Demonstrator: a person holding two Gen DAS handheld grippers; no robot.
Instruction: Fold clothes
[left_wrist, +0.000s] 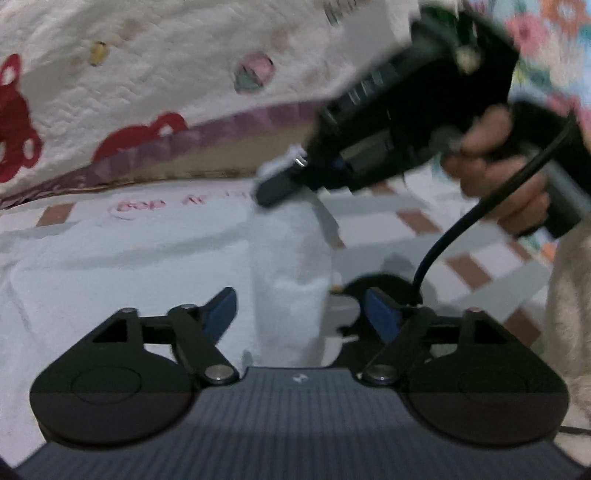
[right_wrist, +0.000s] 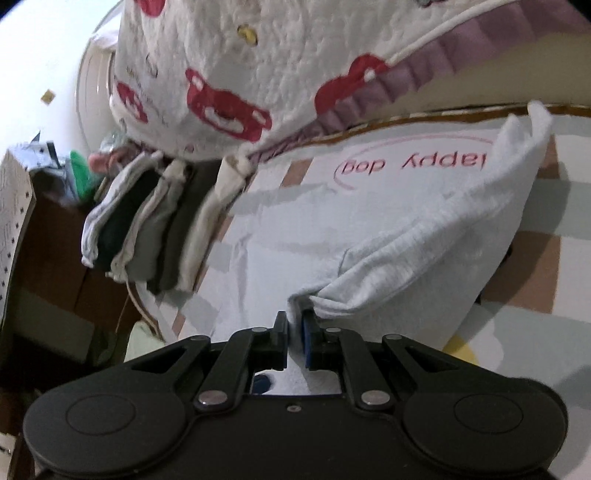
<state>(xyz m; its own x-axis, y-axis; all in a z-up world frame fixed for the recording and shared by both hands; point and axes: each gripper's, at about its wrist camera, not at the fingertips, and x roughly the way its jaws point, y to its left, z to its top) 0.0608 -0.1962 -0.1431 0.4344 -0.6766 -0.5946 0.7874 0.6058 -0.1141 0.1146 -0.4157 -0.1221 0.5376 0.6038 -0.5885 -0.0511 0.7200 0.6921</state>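
White shirt (right_wrist: 424, 236) mid-frame on checked bed (right_wrist: 535, 295), partly folded. Right gripper (right_wrist: 294, 328) clamped on lifted edge; left gripper (left_wrist: 295, 314) apart. Folded stack (right_wrist: 147, 221) at left; more folding likely.

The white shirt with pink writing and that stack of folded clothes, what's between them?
In the right wrist view, just a strip of checked bedsheet separates the white shirt from the stack of folded clothes. Nothing else lies there.

Light: dim, cool indoor cast.
Blur: right gripper (left_wrist: 273, 184) and hand (left_wrist: 495, 166) smear at 1 o'clock.
Glare: white wall (right_wrist: 40, 55) blows out at 10 o'clock.
Edges: fisheye bending, dark corners.
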